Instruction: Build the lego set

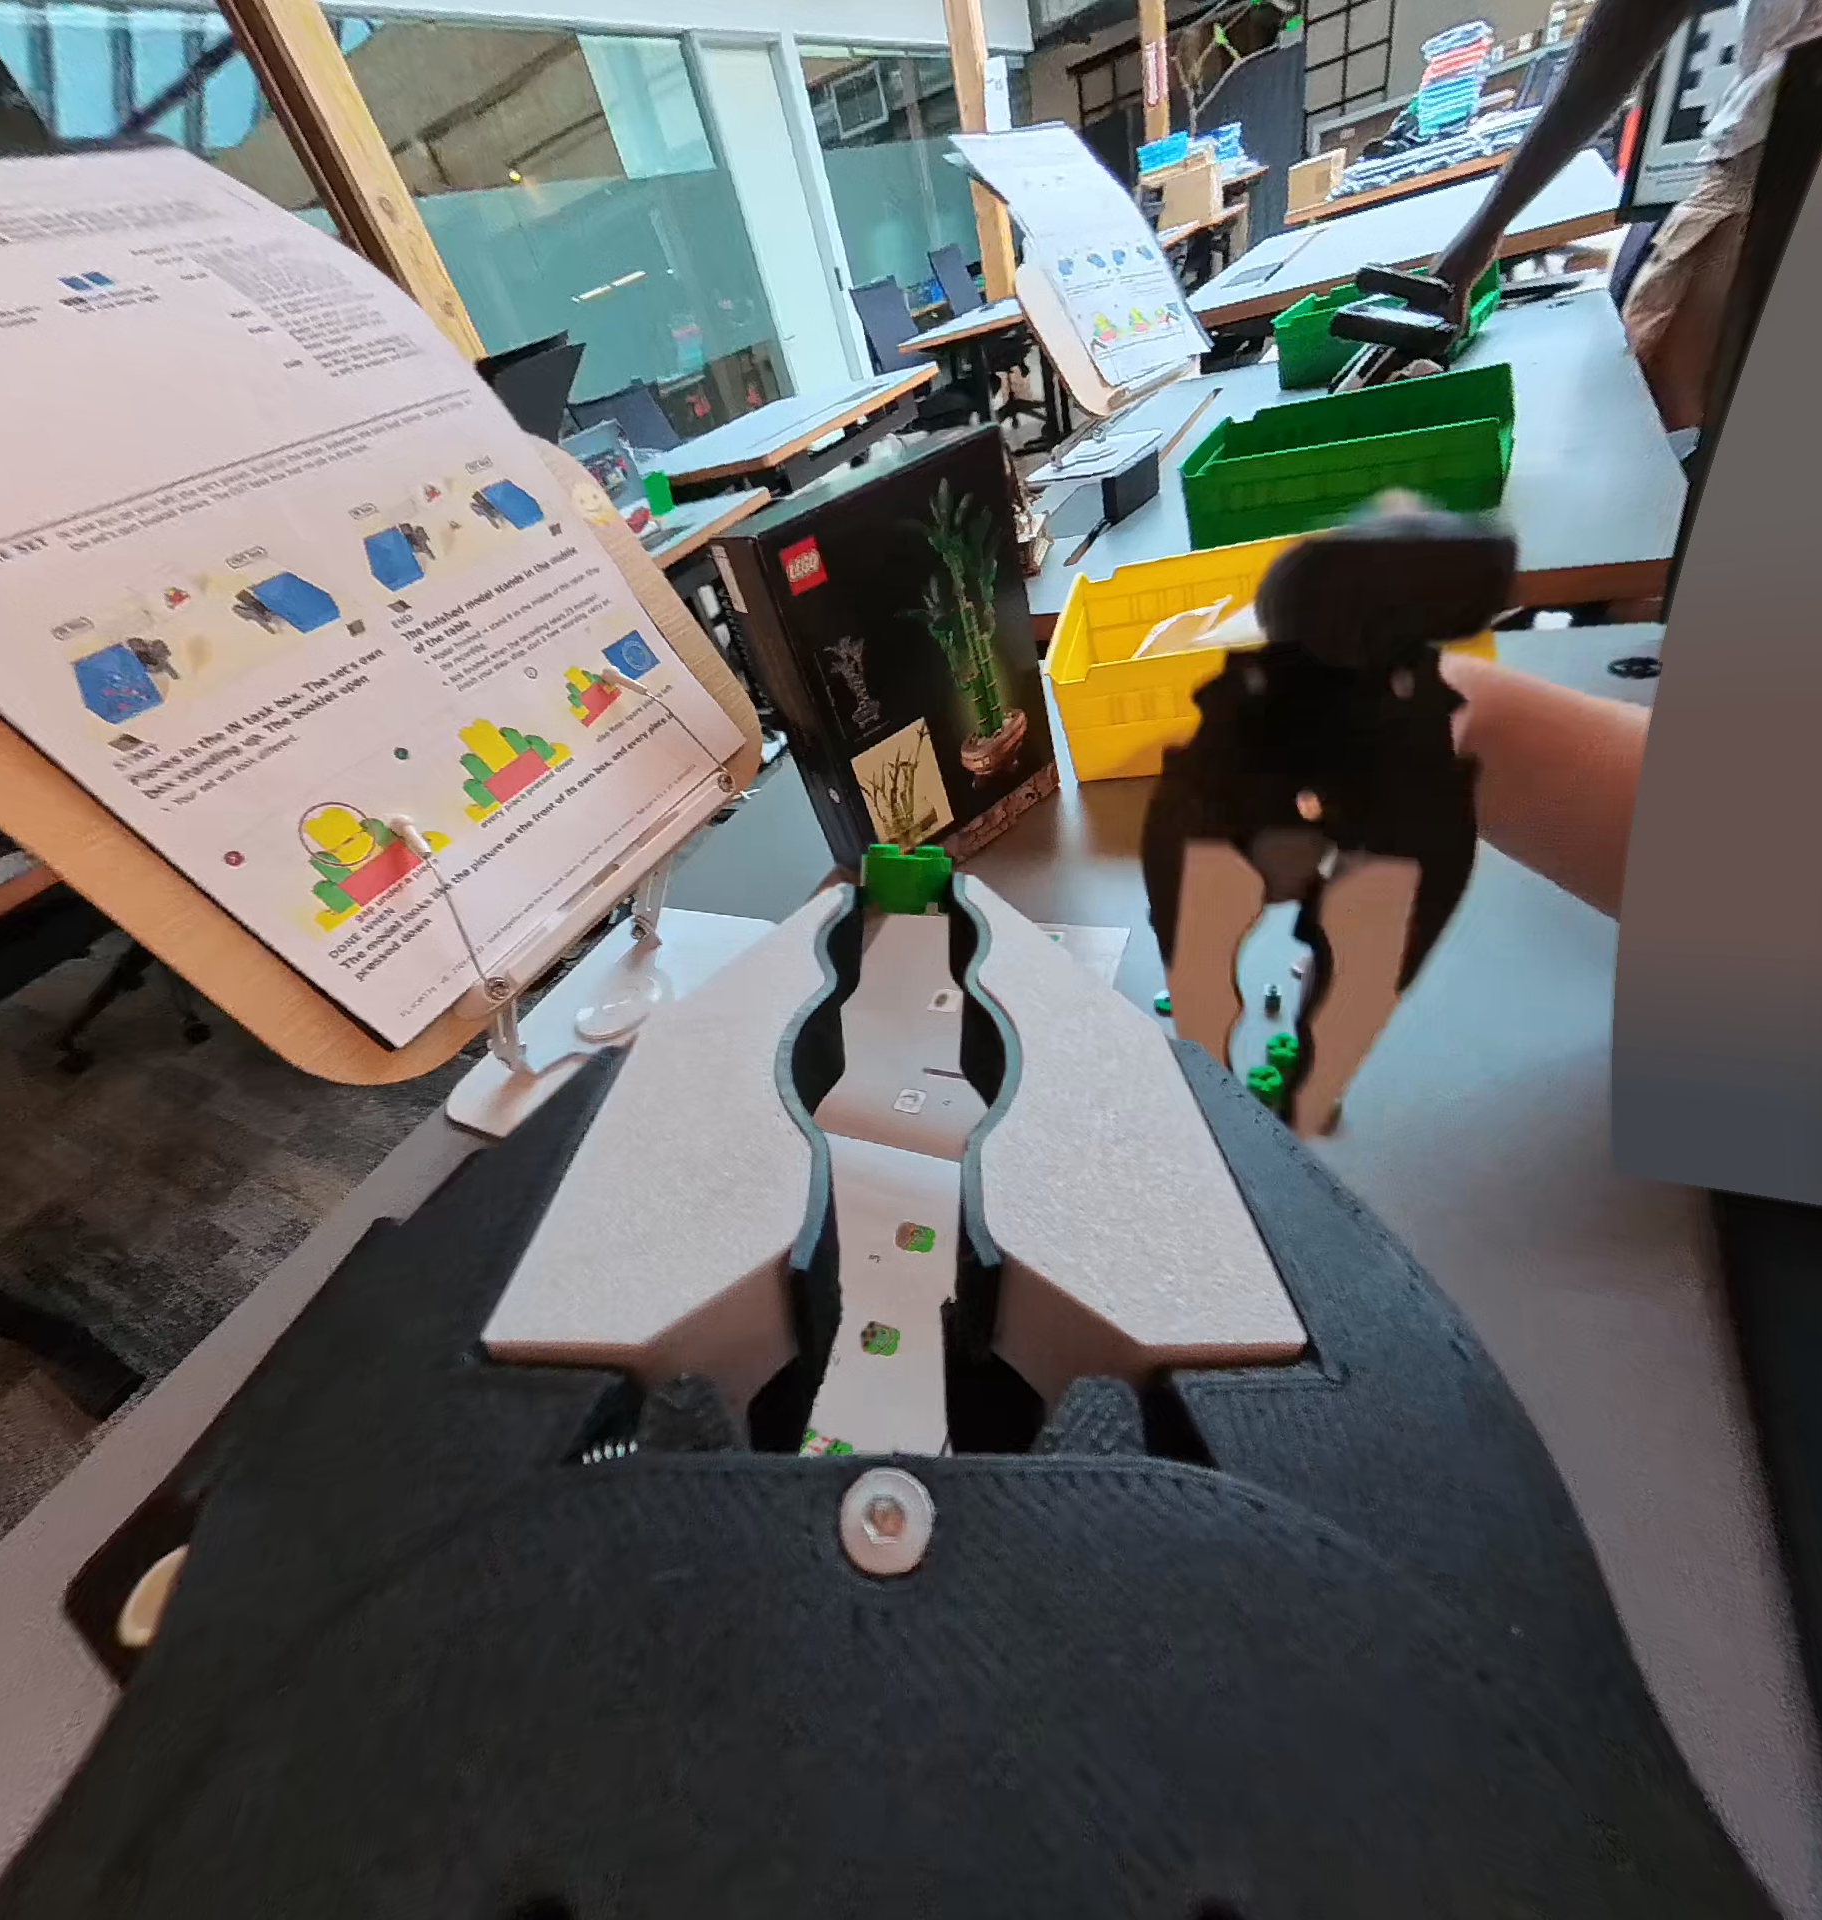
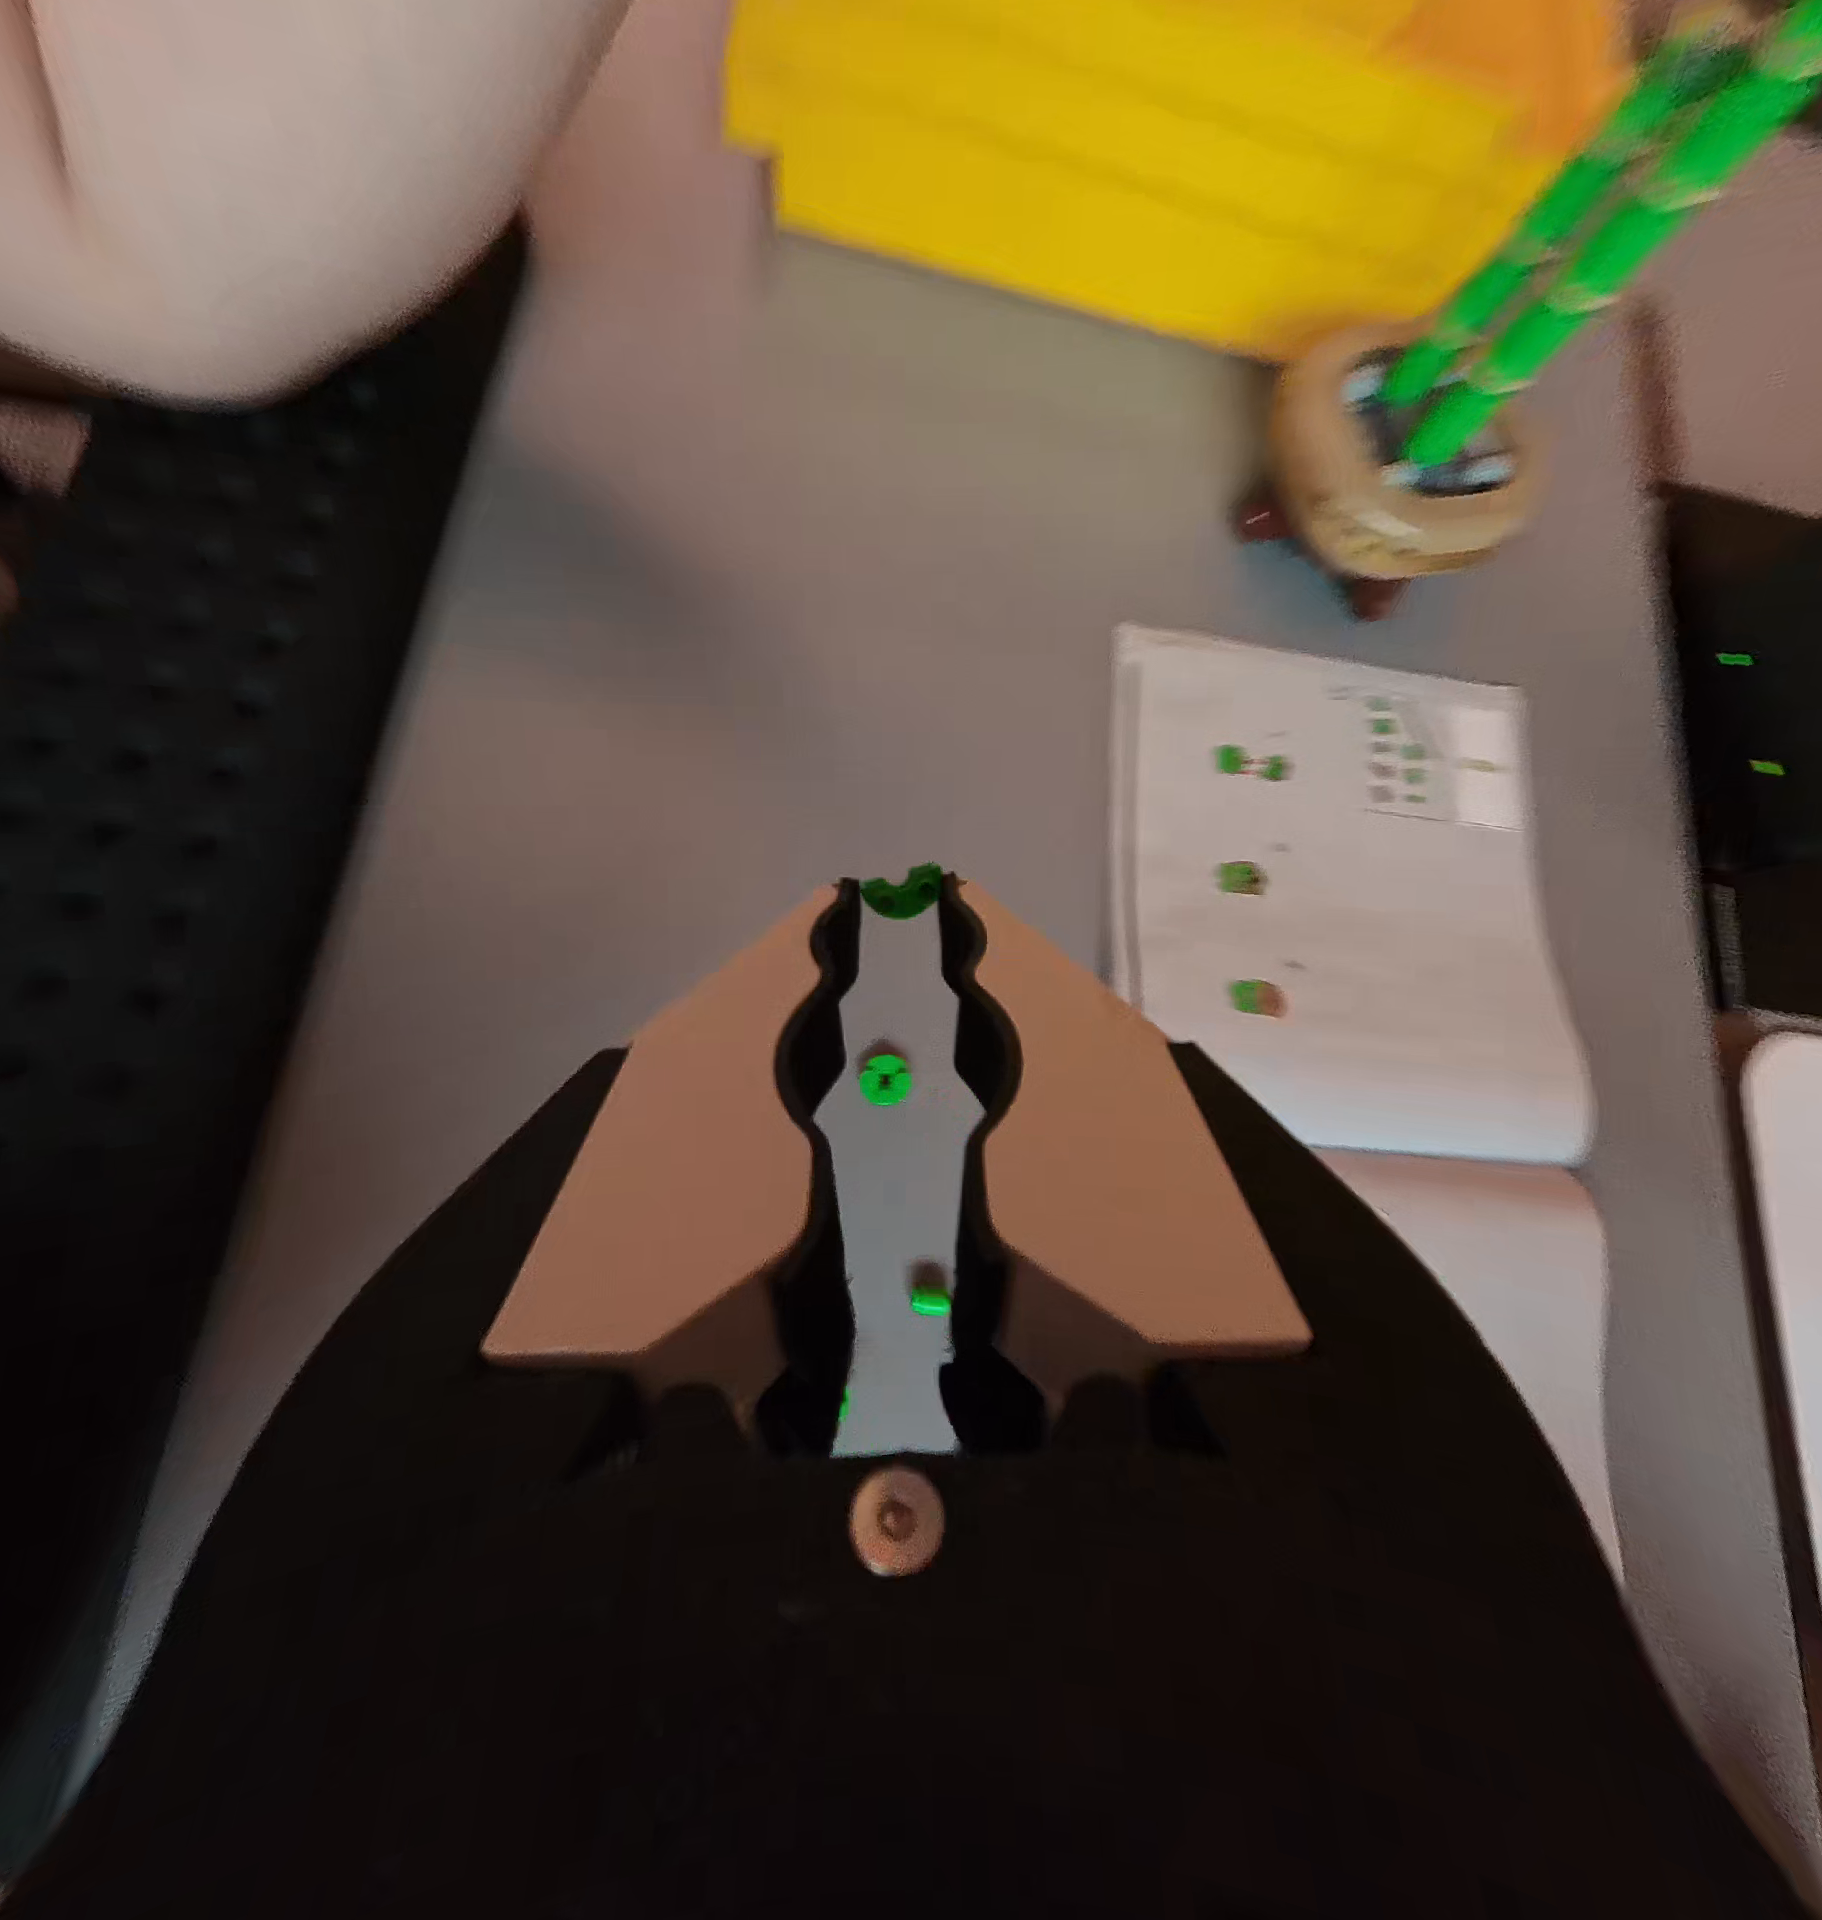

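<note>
My left gripper (image 1: 905, 881) is shut on a small green lego piece (image 1: 905, 878) held at its fingertips, raised above the table. My right gripper (image 2: 899, 891) is shut on a small dark green curved piece (image 2: 899, 894) at its fingertips, pointing down at the grey table. It also shows in the left wrist view (image 1: 1291, 1081), blurred, hanging over loose green pieces (image 1: 1271, 1070). Loose green round pieces (image 2: 884, 1081) lie on the table under the right gripper. The part-built bamboo model (image 2: 1406, 457), a tan pot with a green stalk, stands at upper right.
An instruction booklet (image 2: 1333, 914) lies open on the table. A yellow bin (image 1: 1125, 665) and a green bin (image 1: 1354, 457) stand behind. The black set box (image 1: 896, 665) stands upright. A wooden stand with an instruction sheet (image 1: 263, 582) fills the left. A black studded mat (image 2: 159, 727) lies left. Across from one pair of fingers to the other is roughly 15 cm. From either gripper's tips it is about 25 cm to the part-built bamboo model (image 2: 1406, 457).
</note>
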